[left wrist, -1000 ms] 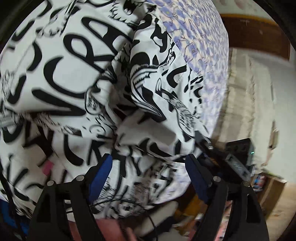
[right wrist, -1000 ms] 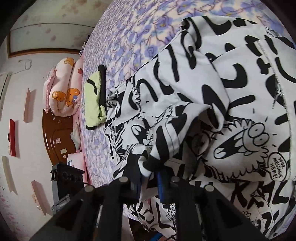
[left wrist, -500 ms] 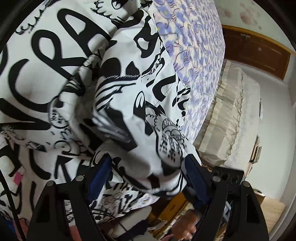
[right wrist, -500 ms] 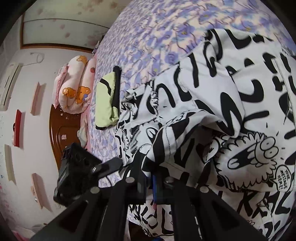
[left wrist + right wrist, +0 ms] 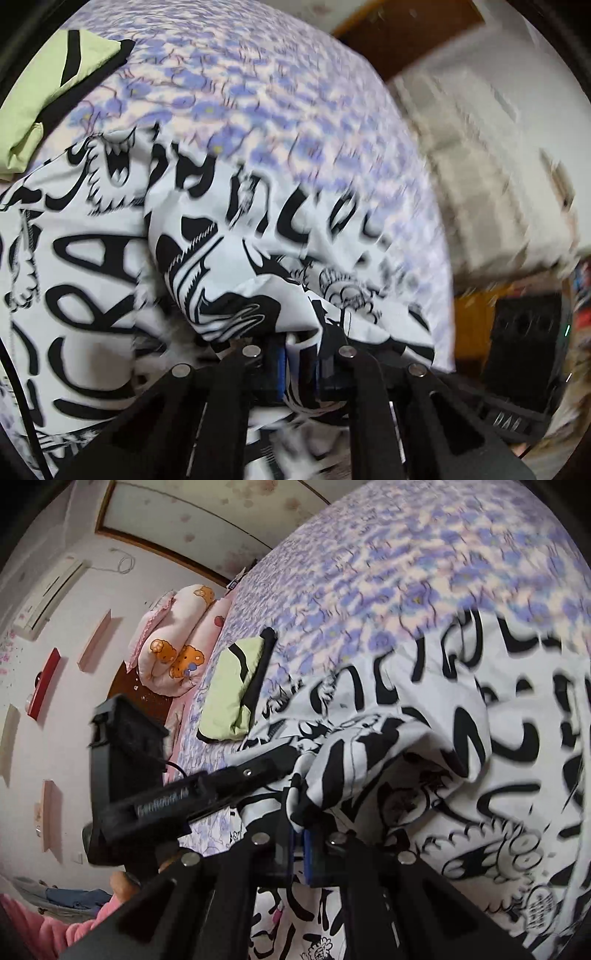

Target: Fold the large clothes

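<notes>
- One large white cotton garment printed with black cartoon lettering [image 5: 110, 280] lies rumpled on the near part of one bed under a purple-flowered sheet [image 5: 258, 92]; one folded pale-green cloth with black trim [image 5: 40, 92] sits on the sheet just beyond it, and one rolled pink bear-print quilt [image 5: 173, 646] lies at the far end.
- Two grippers are in play. The left gripper [image 5: 299, 363] is closing, its blue pads pinching a raised fold of the garment that runs up from between its fingers.
- The right gripper [image 5: 298, 849] is clamped on another bunched fold, the cloth draping away to its right.
- A second ago the left jaws stood wide apart astride the cloth; the right was already pinched on its fold, and the left gripper has since come into the right camera's view.
</notes>
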A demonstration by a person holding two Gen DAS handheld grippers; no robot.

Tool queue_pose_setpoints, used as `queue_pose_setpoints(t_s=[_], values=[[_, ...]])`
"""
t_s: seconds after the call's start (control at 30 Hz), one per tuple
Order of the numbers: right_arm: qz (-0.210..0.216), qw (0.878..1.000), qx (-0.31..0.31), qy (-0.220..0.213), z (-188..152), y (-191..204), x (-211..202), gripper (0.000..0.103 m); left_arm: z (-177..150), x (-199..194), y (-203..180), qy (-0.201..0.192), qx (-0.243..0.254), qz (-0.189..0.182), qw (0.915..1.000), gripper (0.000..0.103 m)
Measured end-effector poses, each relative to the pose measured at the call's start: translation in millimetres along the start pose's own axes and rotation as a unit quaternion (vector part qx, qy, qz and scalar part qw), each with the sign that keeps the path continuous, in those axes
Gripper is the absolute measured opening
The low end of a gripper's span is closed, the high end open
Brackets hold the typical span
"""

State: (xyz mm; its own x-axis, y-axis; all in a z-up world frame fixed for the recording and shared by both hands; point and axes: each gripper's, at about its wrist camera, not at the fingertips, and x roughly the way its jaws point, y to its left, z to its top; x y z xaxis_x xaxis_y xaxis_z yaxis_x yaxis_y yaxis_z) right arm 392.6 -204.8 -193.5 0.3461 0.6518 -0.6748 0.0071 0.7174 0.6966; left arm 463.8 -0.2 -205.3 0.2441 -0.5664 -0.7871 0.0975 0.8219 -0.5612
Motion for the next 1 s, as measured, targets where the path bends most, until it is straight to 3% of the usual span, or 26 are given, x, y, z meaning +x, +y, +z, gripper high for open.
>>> queue_pose_setpoints(t_s=[0.23,0.57,0.73,0.87,0.93,1.0], values=[[-0.059,0.996,0.031,0.053,-63,-26,37,0.003,-65,13,41,0.048,-0.012,0.039,0.9980,0.009],[-0.096,0.988,0.112,0.048,-114,-59,47,0.003,-105,27,72,0.077,-0.007,0.080,0.9938,0.016],[-0.116,0.988,0.091,0.040,-117,-46,25,0.004,-103,14,74,0.077,0.002,0.095,0.9924,0.035],[-0.142,0.989,0.034,0.021,-105,-17,-3,0.006,-99,-15,60,0.059,0.026,0.120,0.9907,0.038],[-0.148,0.989,0.003,0.013,-97,-4,-13,0.006,-94,-26,49,0.058,0.037,0.137,0.9882,0.057],[-0.151,0.988,-0.032,0.008,-87,10,-20,0.006,-88,-36,39,0.060,0.043,0.150,0.9858,0.064]])
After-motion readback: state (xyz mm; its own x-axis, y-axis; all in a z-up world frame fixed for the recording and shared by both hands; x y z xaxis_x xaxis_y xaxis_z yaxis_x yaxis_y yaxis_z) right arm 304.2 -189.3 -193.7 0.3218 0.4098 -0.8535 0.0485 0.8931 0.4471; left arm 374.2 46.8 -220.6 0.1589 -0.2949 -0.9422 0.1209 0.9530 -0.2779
